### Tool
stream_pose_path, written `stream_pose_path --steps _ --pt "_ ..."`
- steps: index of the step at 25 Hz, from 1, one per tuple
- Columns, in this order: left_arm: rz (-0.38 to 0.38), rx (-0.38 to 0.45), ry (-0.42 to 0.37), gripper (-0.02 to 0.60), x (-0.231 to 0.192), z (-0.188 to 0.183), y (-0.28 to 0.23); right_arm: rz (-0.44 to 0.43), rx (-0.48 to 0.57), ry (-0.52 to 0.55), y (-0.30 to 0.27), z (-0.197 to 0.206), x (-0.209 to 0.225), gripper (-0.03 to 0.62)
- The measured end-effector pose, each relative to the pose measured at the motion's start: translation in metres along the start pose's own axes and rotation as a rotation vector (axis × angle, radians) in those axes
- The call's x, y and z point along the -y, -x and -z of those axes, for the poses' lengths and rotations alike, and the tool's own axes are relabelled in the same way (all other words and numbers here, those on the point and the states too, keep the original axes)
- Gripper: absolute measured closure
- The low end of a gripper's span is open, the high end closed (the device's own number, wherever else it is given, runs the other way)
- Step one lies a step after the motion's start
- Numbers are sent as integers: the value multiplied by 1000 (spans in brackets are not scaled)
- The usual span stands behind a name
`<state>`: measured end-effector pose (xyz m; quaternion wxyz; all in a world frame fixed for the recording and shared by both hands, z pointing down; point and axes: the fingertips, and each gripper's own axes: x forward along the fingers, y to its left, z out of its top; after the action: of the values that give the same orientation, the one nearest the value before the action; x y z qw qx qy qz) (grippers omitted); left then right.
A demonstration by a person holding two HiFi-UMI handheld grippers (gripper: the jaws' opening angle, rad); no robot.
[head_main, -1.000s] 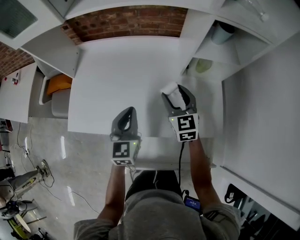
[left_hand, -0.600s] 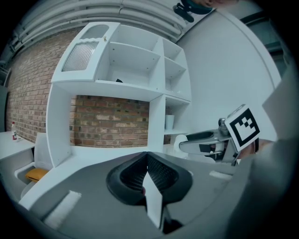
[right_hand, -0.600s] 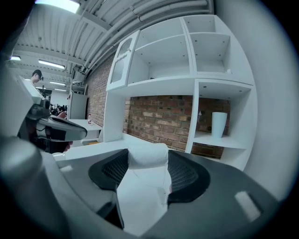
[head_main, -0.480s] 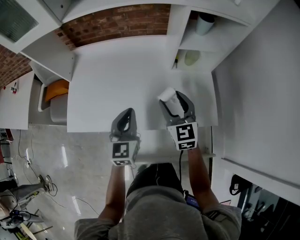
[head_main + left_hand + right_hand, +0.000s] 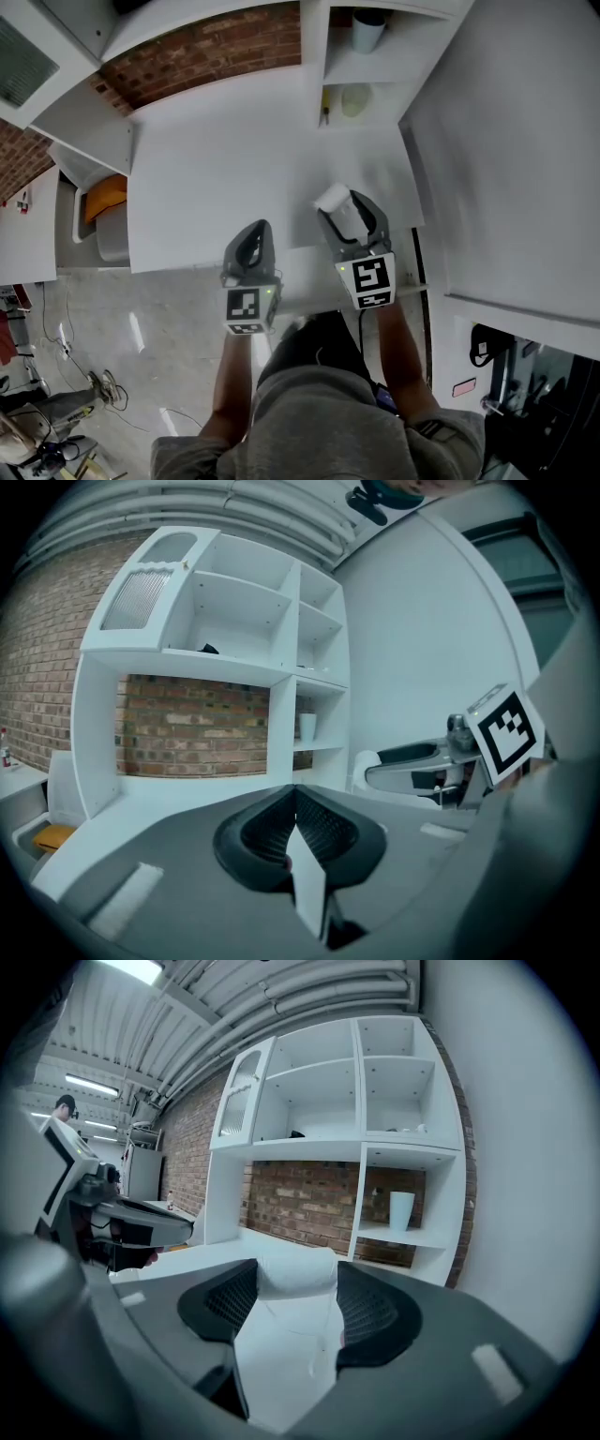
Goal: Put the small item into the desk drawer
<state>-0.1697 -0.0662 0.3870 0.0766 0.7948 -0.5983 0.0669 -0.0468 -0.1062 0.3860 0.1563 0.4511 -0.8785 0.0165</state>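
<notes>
White desk (image 5: pixel 216 159) fills the middle of the head view, with a brick wall (image 5: pixel 206 47) behind it and a white shelf unit (image 5: pixel 375 66) at its far right corner. Both grippers are over the desk's near edge, side by side and apart. Right gripper (image 5: pixel 347 204): jaws held apart by the small white item (image 5: pixel 334 198), pinched between them. In the right gripper view the item (image 5: pixel 292 1335) runs down the channel between the two ribbed pads (image 5: pixel 370 1312), touching both. Its rounded end pokes out past the fingertips toward the shelves. The item is clear of the desk top, above its front right part. Left gripper (image 5: pixel 250 242): in the left gripper view its jaws (image 5: pixel 295 794) are pressed together at the tips, with no object between them. Smallest: a pale cup (image 5: pixel 367 30) stands upright on a shelf compartment, well apart from the item.
</notes>
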Motion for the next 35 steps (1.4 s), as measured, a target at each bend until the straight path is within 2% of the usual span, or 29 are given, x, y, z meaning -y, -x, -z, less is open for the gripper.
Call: stream_pose_path --steps 12,18,25,35 --pt "130 -18 -28 569 66 4 -13 104 -42 -46 63 34 36 326" --pt "174 -38 -20 569 104 12 -20 106 -69 -75 88 55 49 326" --pt "172 -94 -1 569 136 43 -19 91 -113 -98 112 92 63 324" --pt "144 -170 9 569 153 99 -10 23 -202 -106 116 163 52 324"
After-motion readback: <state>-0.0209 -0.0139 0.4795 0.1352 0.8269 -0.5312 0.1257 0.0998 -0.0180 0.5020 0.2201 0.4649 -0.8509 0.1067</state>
